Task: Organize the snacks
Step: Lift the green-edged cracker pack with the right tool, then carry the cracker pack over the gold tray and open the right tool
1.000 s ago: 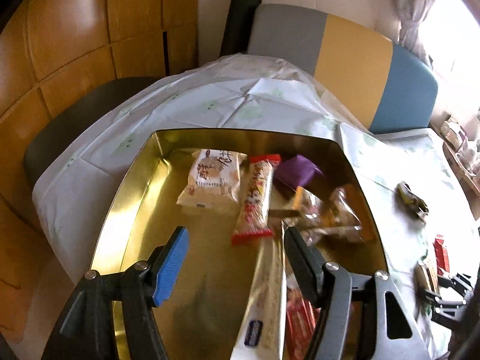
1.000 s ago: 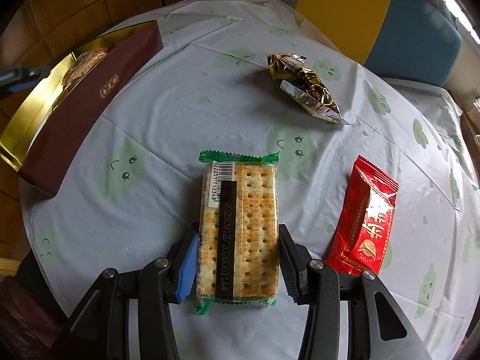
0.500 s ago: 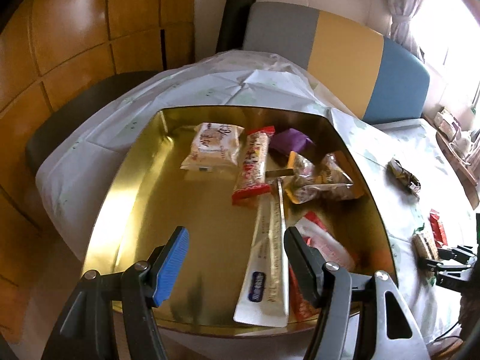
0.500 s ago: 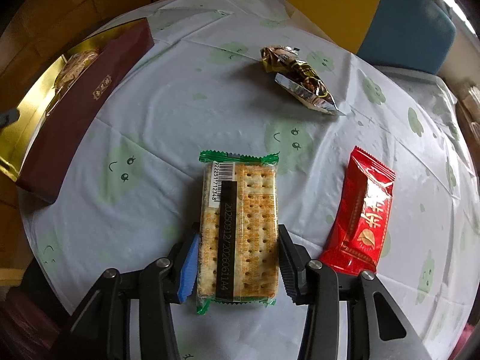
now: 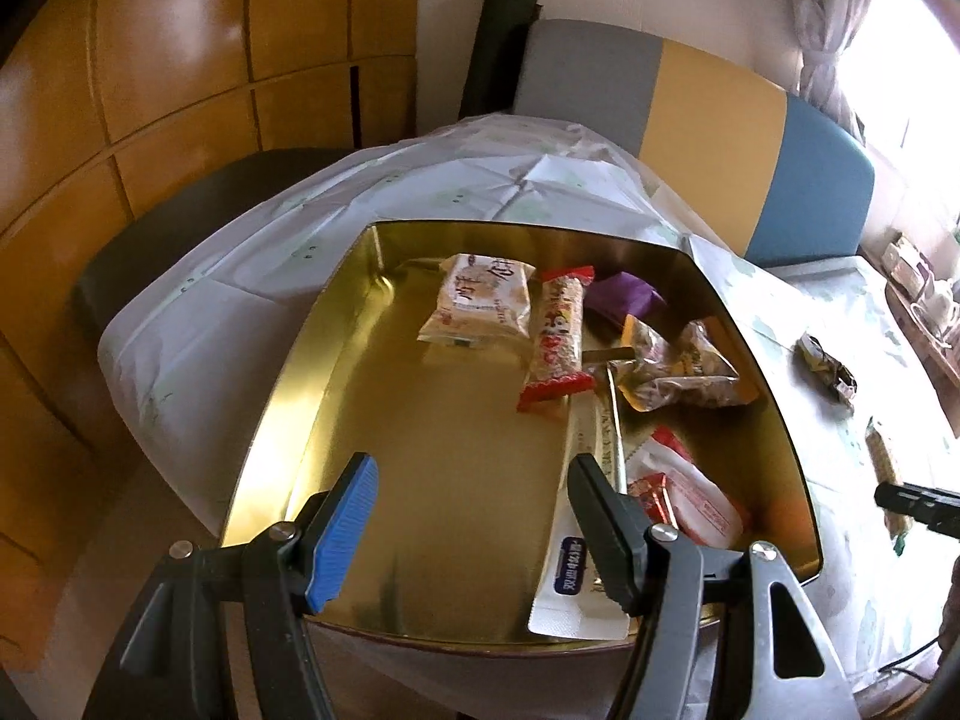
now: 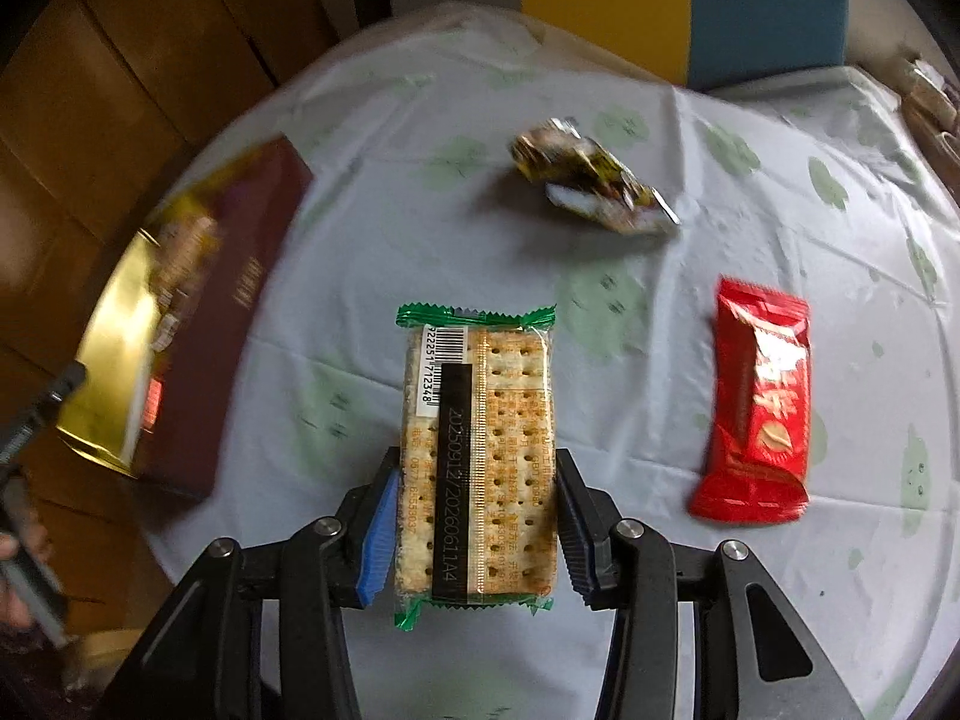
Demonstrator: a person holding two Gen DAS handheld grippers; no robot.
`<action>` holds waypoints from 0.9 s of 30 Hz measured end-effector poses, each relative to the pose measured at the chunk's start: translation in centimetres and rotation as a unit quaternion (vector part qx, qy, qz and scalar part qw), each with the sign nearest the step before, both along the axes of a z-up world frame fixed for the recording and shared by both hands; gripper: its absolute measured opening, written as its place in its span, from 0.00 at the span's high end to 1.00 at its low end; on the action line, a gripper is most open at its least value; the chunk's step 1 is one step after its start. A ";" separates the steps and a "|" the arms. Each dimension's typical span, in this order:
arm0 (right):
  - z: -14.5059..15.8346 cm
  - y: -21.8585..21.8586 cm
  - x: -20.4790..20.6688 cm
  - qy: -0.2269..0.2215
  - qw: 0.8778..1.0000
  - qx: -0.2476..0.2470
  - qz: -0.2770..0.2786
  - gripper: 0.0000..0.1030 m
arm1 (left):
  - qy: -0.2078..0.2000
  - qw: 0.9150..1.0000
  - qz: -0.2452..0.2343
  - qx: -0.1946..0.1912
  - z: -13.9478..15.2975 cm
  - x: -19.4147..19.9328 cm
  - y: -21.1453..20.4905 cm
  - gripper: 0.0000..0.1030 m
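The right gripper [image 6: 474,534] clamps the green-edged clear cracker packet [image 6: 477,456] by its long sides, apparently for the gold-lined snack box [image 5: 312,396]. The left gripper [image 5: 474,522] hangs wide open and empty over the box.

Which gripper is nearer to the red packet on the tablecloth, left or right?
Right. The right gripper, shut on the cracker pack, is just beside the red packet. The left gripper hangs open over the gold box, across the table.

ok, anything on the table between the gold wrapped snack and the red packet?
Nothing: right wrist view shows bare tablecloth between the gold wrapped snack and red packet.
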State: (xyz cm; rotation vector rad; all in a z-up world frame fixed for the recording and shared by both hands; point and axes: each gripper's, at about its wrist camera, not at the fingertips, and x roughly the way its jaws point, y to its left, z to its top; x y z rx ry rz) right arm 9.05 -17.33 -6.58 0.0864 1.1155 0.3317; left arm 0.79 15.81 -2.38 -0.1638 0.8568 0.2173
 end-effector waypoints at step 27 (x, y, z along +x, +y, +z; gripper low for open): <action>4.1 19.5 -1.6 -0.021 0.982 0.075 0.171 0.54 | -0.028 0.998 0.059 0.000 0.8 -1.5 4.1 0.35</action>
